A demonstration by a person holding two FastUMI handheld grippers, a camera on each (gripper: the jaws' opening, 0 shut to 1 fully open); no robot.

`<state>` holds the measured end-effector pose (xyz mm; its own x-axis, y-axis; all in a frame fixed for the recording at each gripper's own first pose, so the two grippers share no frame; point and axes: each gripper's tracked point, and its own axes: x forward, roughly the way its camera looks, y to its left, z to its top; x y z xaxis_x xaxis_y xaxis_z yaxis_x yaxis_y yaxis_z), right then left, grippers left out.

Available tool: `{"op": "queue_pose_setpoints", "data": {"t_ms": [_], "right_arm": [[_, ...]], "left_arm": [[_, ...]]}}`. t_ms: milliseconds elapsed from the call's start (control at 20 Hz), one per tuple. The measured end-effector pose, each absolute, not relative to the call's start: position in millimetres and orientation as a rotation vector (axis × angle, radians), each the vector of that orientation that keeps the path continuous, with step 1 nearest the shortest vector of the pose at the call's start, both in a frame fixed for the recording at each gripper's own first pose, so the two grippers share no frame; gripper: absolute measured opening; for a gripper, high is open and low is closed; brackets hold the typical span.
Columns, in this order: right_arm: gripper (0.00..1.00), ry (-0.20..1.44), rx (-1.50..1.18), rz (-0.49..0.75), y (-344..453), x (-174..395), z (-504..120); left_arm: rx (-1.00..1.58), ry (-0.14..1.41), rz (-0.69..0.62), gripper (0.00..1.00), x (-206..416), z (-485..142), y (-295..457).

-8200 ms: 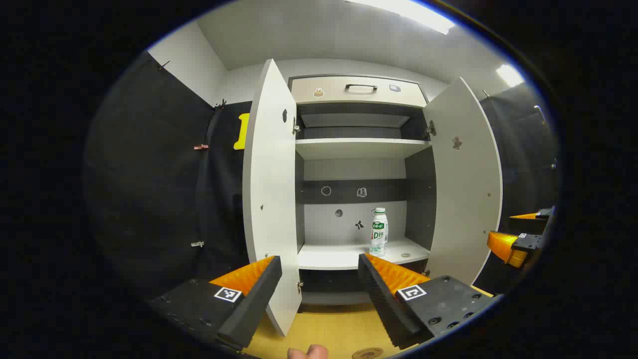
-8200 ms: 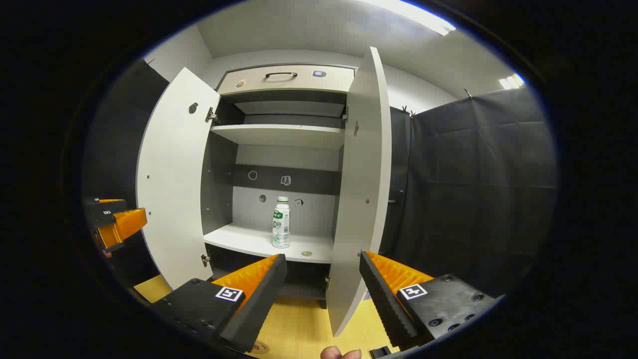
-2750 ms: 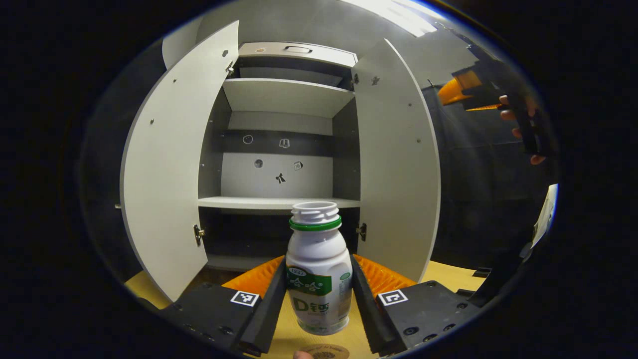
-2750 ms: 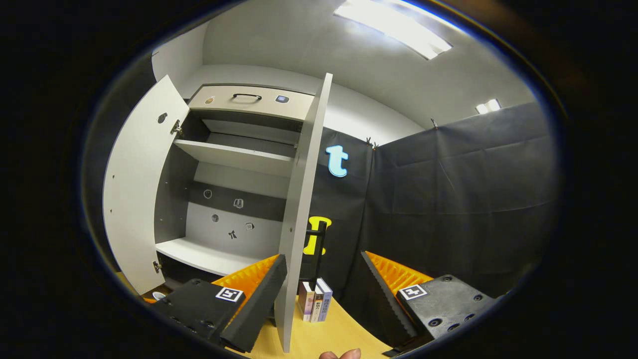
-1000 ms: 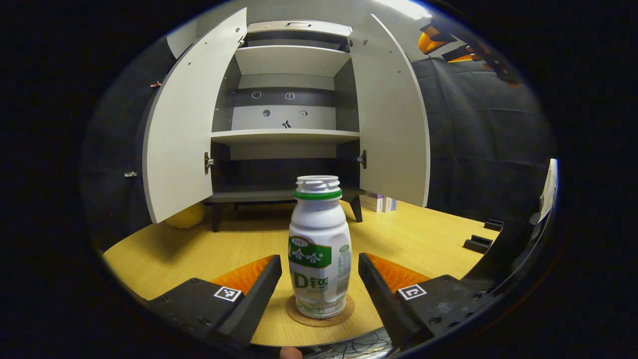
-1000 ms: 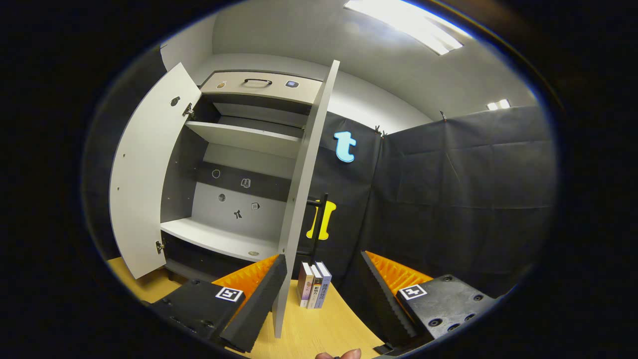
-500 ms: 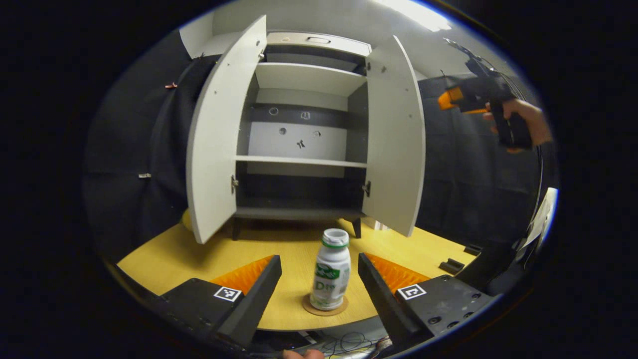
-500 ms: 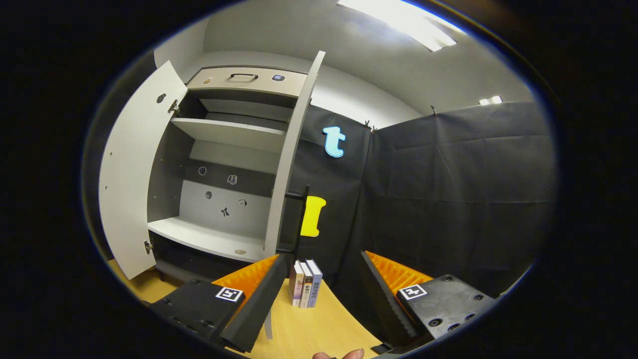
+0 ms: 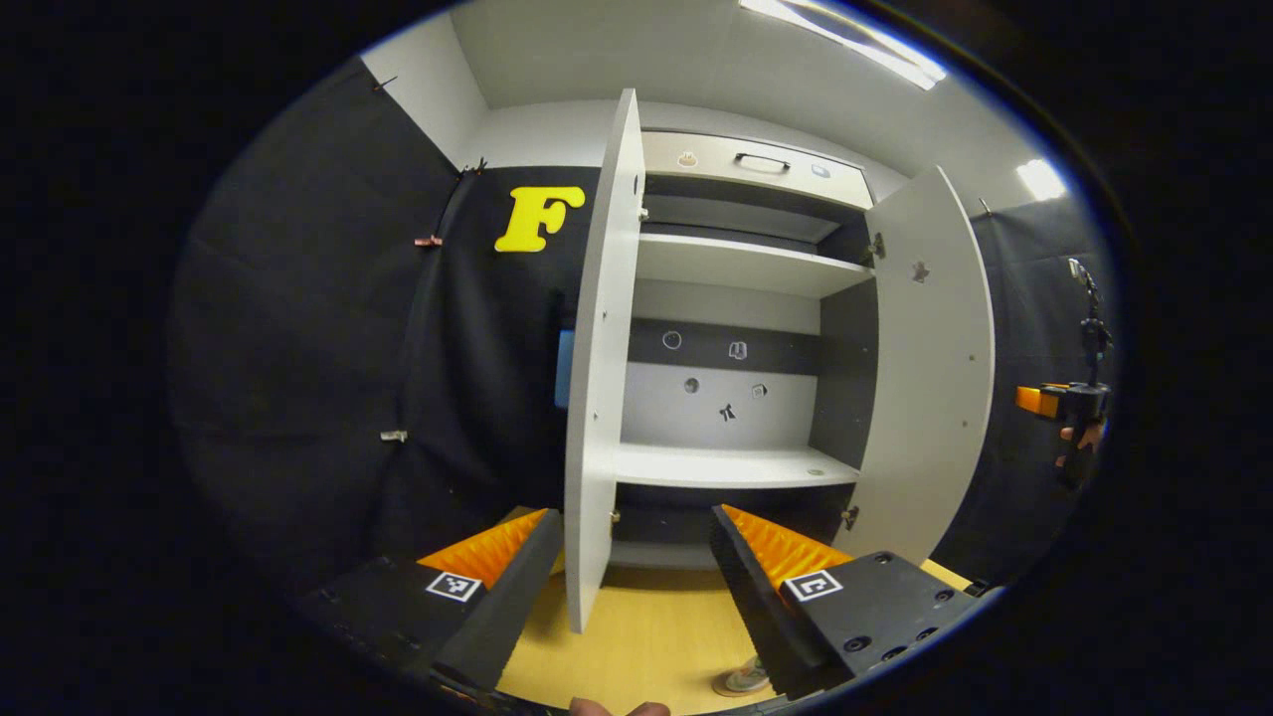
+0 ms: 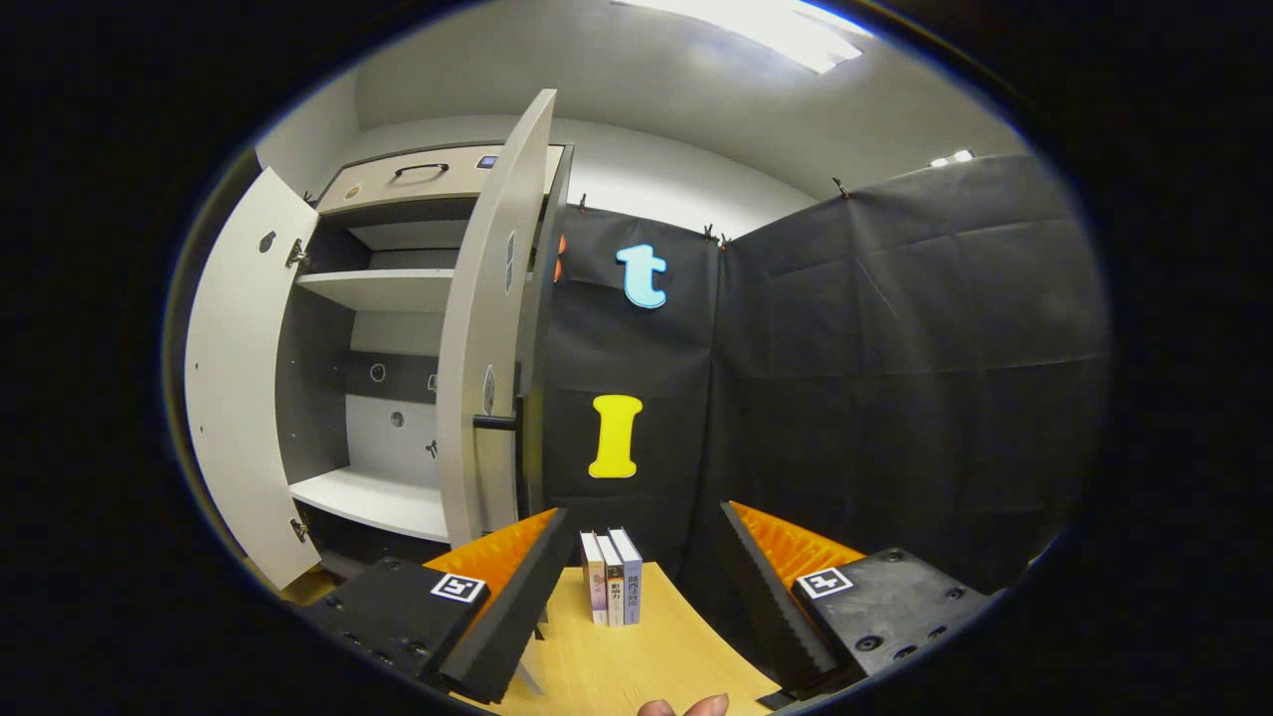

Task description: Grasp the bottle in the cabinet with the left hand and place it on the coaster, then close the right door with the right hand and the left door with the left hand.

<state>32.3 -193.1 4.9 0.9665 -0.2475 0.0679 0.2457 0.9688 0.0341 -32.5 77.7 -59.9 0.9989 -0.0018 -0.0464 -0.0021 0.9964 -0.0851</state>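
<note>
The white cabinet (image 9: 741, 462) stands with both doors open and its lower shelf bare. My left gripper (image 9: 634, 517) is open and empty, and the left door (image 9: 597, 398) shows edge-on just beyond the gap between its fingers. At the bottom edge, the bottle's base (image 9: 753, 674) rests on the round coaster (image 9: 728, 687). The right door (image 9: 930, 378) hangs open, and the other gripper (image 9: 1054, 403) is held in a hand far right. My right gripper (image 10: 644, 513) is open and empty, to the right of the right door's outer face (image 10: 487, 348) with its black handle (image 10: 497, 423).
The cabinet stands on a yellow wooden table (image 9: 646, 636). A few books (image 10: 612, 589) stand upright on the table (image 10: 636, 666) beside the cabinet, just beyond my right gripper's fingers. Black cloth walls close in both sides. A drawer with a black handle (image 9: 761, 161) tops the cabinet.
My left gripper has drawn back from the bottle on the coaster, risen and swung left to face the left door's edge. My right gripper has moved right, to the right door's outer side.
</note>
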Motion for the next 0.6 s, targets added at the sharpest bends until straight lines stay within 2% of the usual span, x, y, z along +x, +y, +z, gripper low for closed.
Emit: {"op": "queue_pose_setpoints", "data": {"t_ms": [300, 600], "right_arm": [[0.97, -0.011, 0.047, -0.227, -201.7, 71.7, -6.3], [0.97, 0.004, 0.046, -0.181, -192.6, 104.1, -12.6]], "left_arm": [[-0.018, 0.060, 0.068, 0.95, -8.0, -31.0, 94.1], [-0.024, 0.084, 0.094, 0.95, 2.4, -33.0, 95.0]]}}
